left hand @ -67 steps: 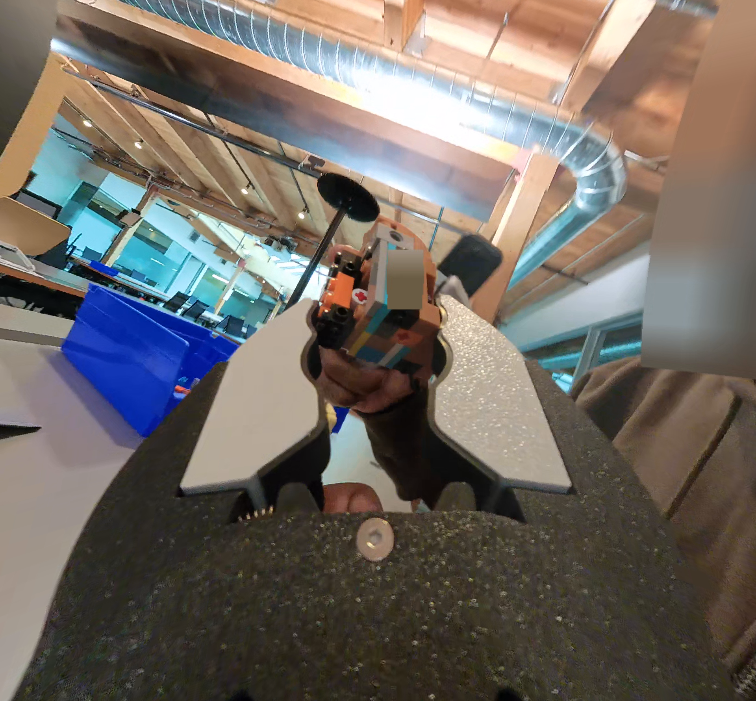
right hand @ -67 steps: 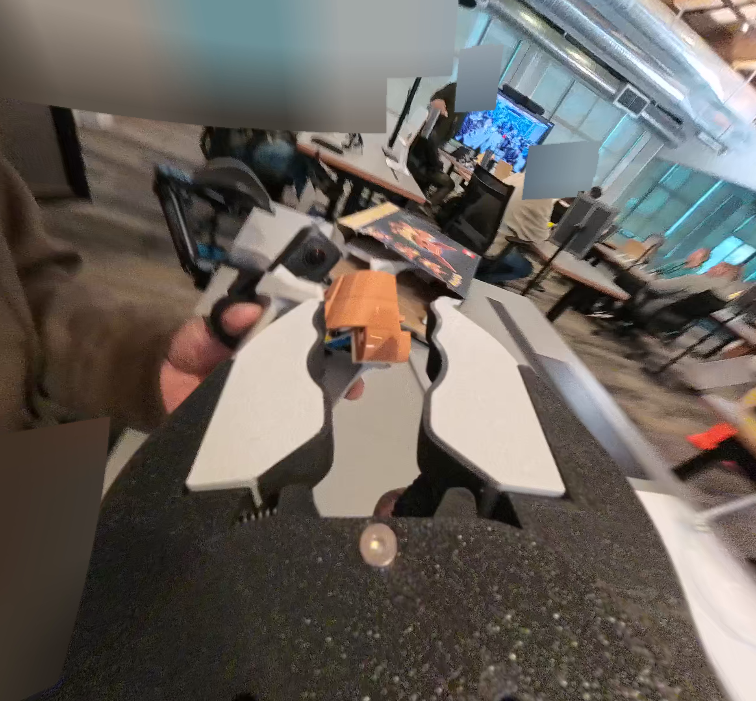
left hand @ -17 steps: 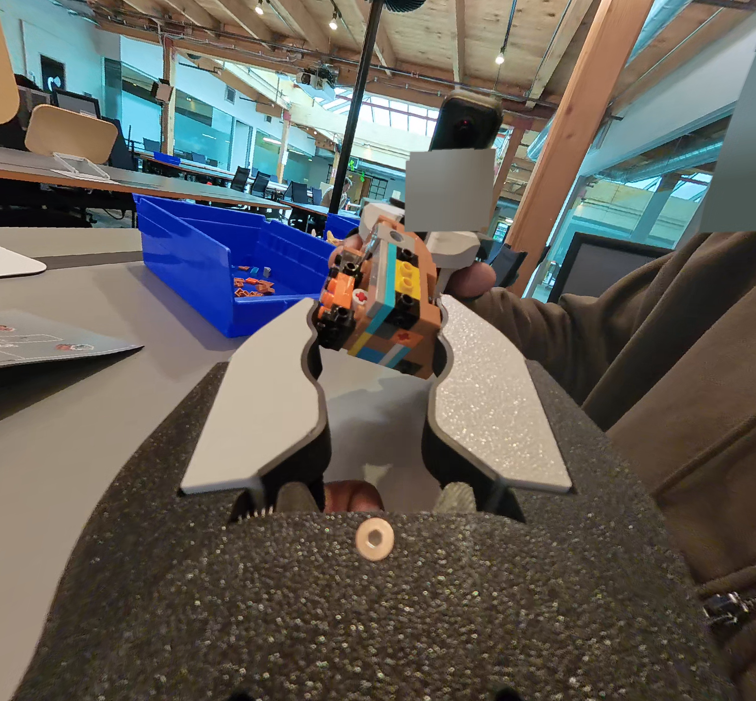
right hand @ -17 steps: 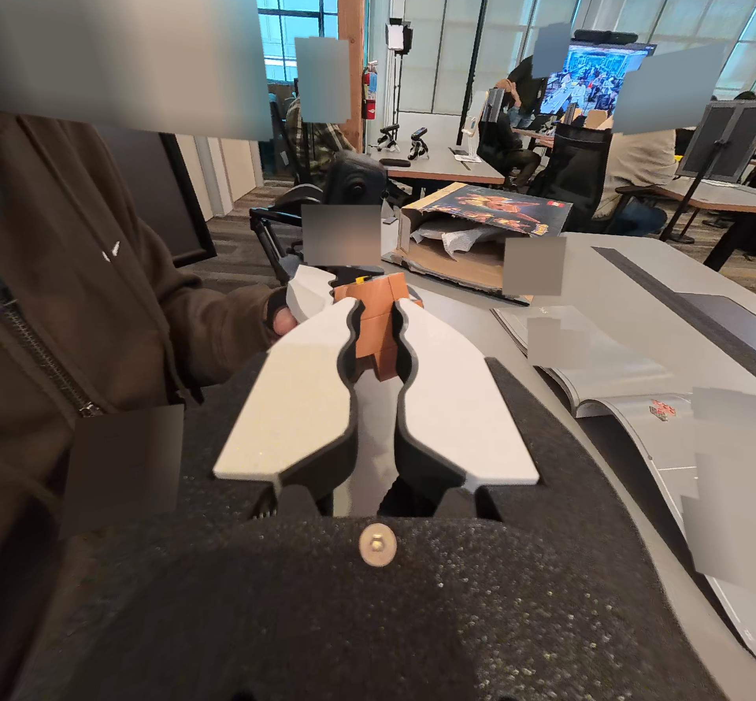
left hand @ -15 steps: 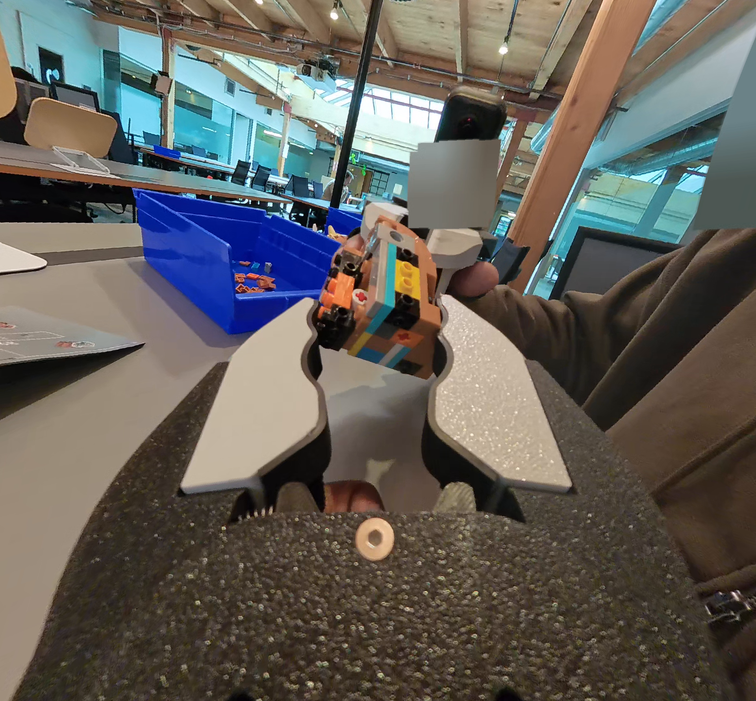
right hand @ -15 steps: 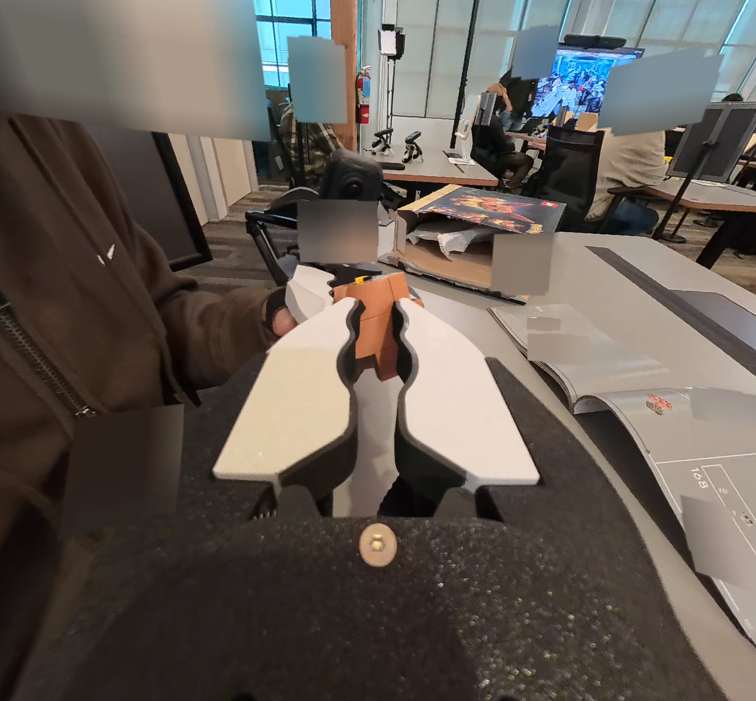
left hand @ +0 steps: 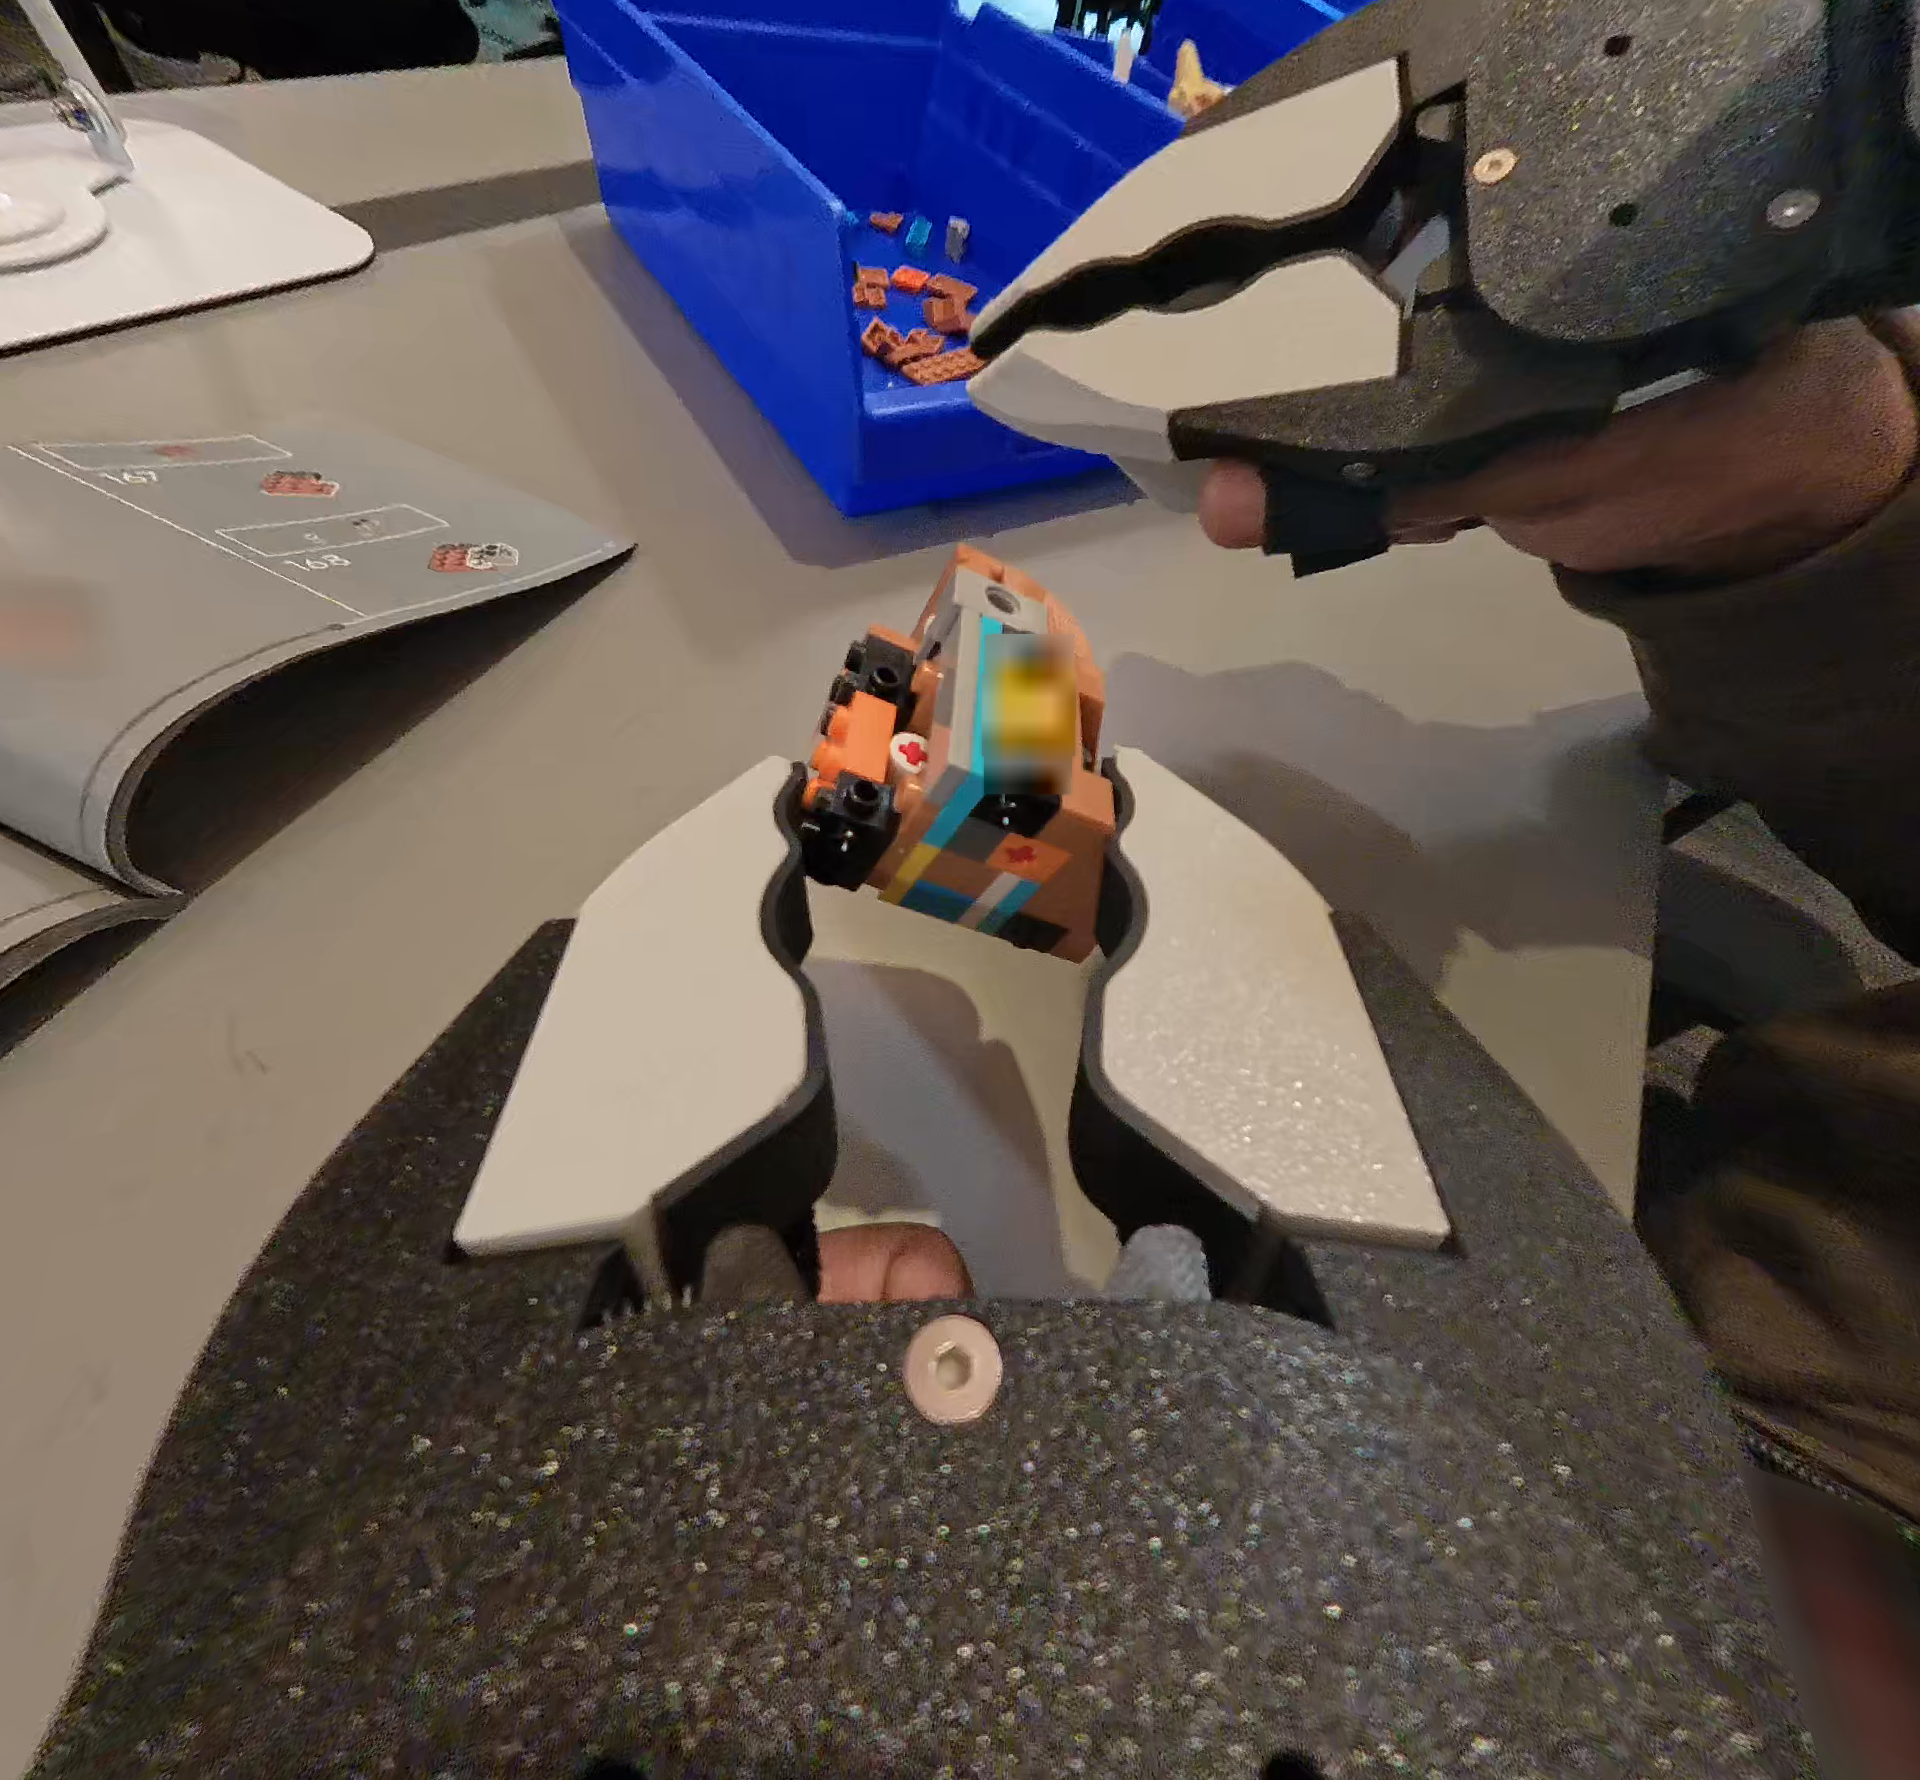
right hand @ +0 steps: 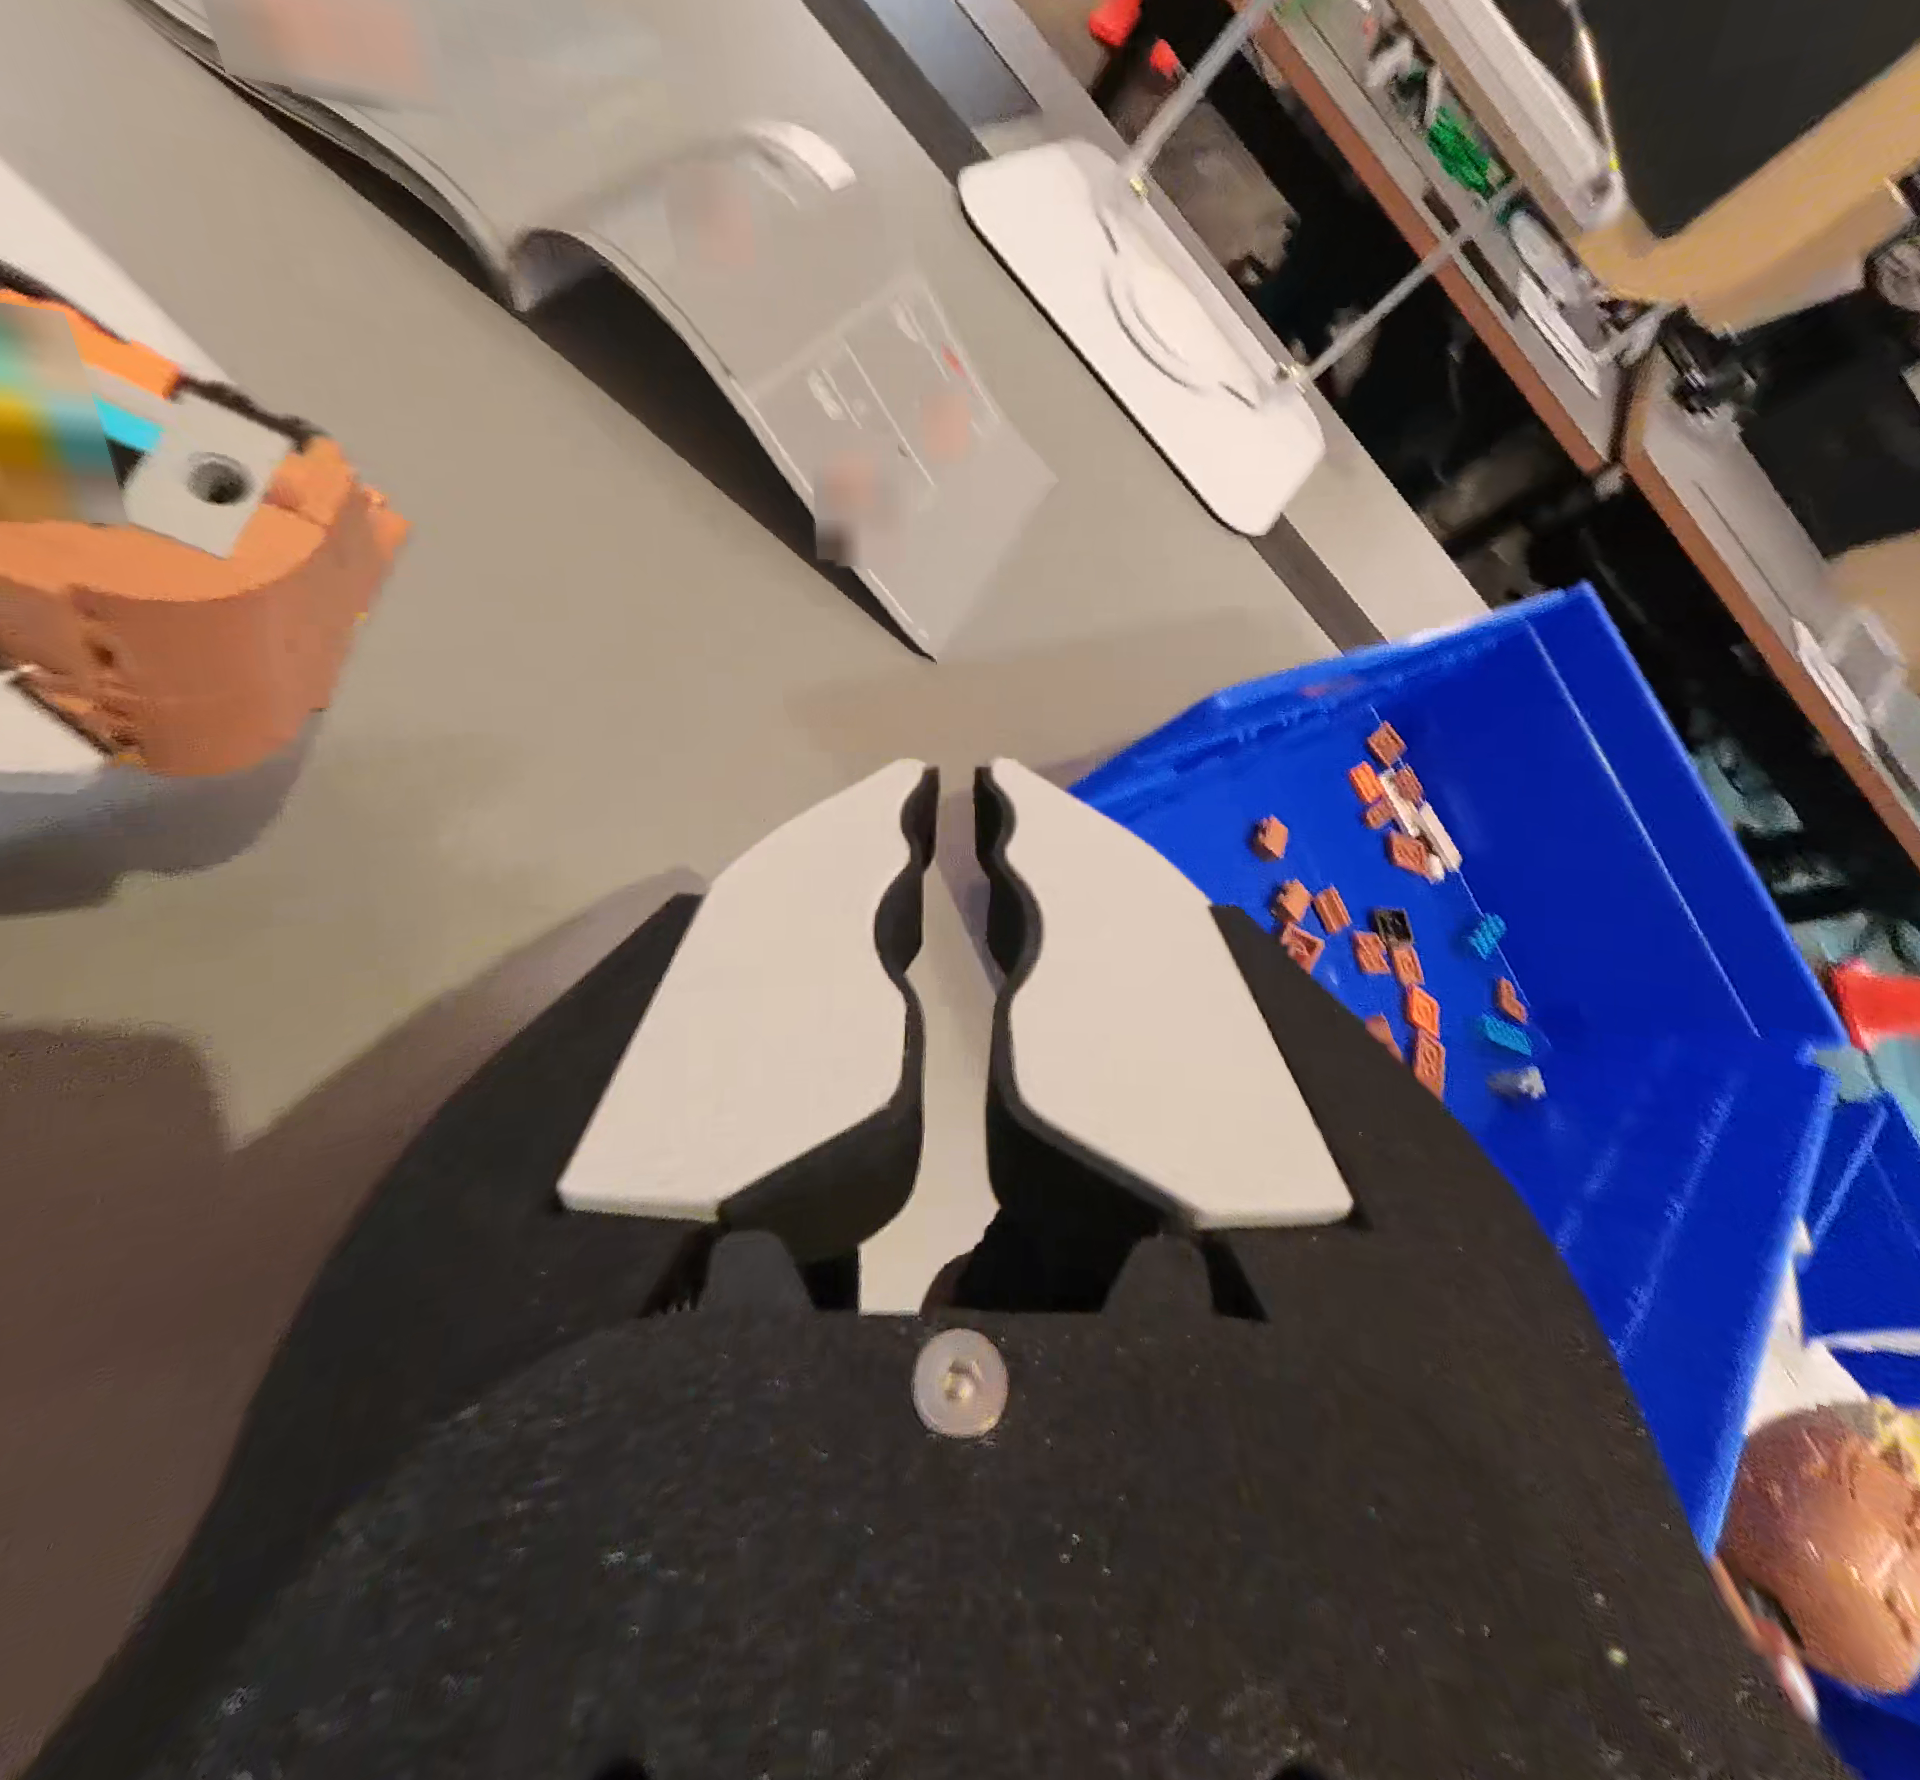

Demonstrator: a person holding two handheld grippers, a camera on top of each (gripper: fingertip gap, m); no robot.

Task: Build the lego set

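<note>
Lying open booklet [left hand: 260,567], grey table [left hand: 520,380], blue bin [left hand: 748,172]

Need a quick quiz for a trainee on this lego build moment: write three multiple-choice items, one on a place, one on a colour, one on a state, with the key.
1. Where do the loose bricks lie?
A. on the open booklet
B. in the blue bin
C. on a white plate

2. What is the main colour of the lego build?
A. orange-brown
B. green
C. purple

3. How is the right gripper?
A. clamped on the build
B. nearly shut, holding nothing
C. spread wide around a brick

Key: B, the small bricks sit on the bin's floor; A, its outer faces are orange-brown; B, its jaws leave only a narrow empty gap, while the left gripper holds the build.
</note>
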